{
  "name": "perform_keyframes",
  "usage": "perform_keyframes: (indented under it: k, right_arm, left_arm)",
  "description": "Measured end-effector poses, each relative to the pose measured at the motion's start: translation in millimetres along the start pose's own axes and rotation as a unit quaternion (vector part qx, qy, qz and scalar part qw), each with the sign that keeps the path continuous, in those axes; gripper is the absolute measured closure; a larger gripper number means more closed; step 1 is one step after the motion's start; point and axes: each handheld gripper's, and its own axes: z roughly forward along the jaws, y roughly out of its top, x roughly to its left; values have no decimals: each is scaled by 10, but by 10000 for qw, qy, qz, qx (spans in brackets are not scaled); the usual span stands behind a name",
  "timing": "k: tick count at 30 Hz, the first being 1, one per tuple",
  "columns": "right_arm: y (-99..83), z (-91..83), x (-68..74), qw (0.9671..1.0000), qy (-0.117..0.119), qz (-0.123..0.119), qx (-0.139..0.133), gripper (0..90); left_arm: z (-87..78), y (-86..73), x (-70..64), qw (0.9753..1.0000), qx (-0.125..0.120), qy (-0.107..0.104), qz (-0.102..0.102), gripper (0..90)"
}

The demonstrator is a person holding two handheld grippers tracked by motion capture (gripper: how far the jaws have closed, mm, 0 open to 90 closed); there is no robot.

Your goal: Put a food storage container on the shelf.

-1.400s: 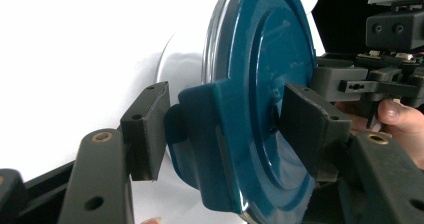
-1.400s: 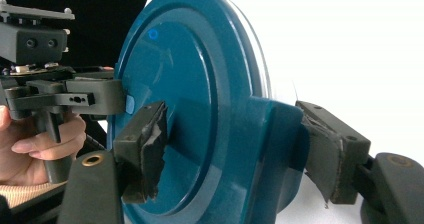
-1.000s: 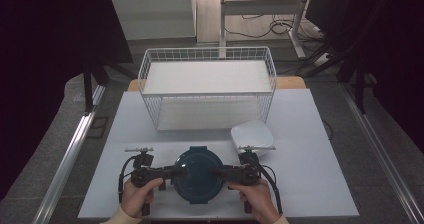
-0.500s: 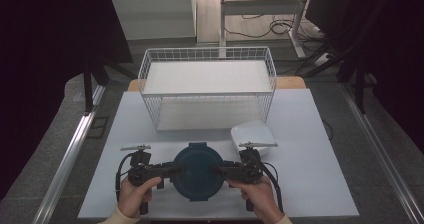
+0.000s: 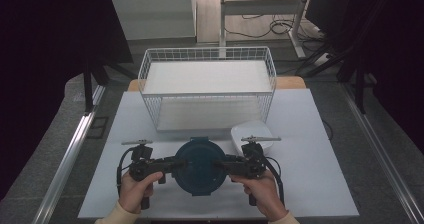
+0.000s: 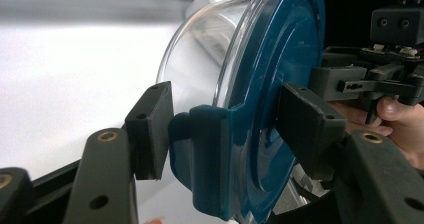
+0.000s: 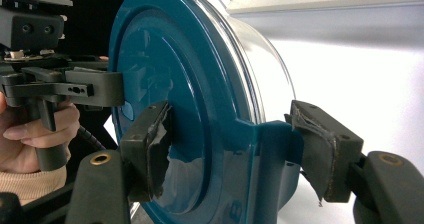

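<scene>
Round clear container [image 5: 200, 167] with dark teal lid [image 6: 280, 84]: positioned near the front edge of the white table [image 5: 320, 184], centred between both hands, in front of the wire basket [image 5: 207, 86]. Lid facing up toward the high camera; transparent bowl wall [image 6: 200, 49] visible beneath the lid in both gripper views. Teal locking tab [image 6: 205, 159] protruding from the lid rim on the left side; matching tab [image 7: 272, 154] on the right side.

Left gripper [image 5: 170, 165]: applied to the left rim of the container, jaws straddling the locking tab, one pad on the lid face and one on the bowl side. Pads close against the tab; firm clamping not confirmable, a thin gap visible on the bowl side. Held by the left hand [image 5: 134, 190].

Right gripper [image 5: 227, 165]: applied to the right rim, jaws straddling the opposite tab. Inner pad touching the lid face; outer pad close to the tab, full contact not confirmable. Pad covering torn and frayed. Held by the right hand [image 5: 262, 191].

White lidded box [image 5: 251, 136]: just behind the right gripper, right of the container, near the basket's front right corner.

Wire basket: white, rectangular, at the rear of the table.
</scene>
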Motion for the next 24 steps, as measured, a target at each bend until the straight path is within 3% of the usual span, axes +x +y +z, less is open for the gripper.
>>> perform_keyframes:
  k: [9, 24]
  right_arm:
    - [158, -31, -15, 10000, -21, -38, -66, 346]
    - [526, -129, 93, 9997, -7, -174, -155, 346]
  left_arm:
    - [9, 179, -22, 10000, -14, -16, 30, 406]
    - [-113, 539, -164, 9997, -113, 7, 206, 405]
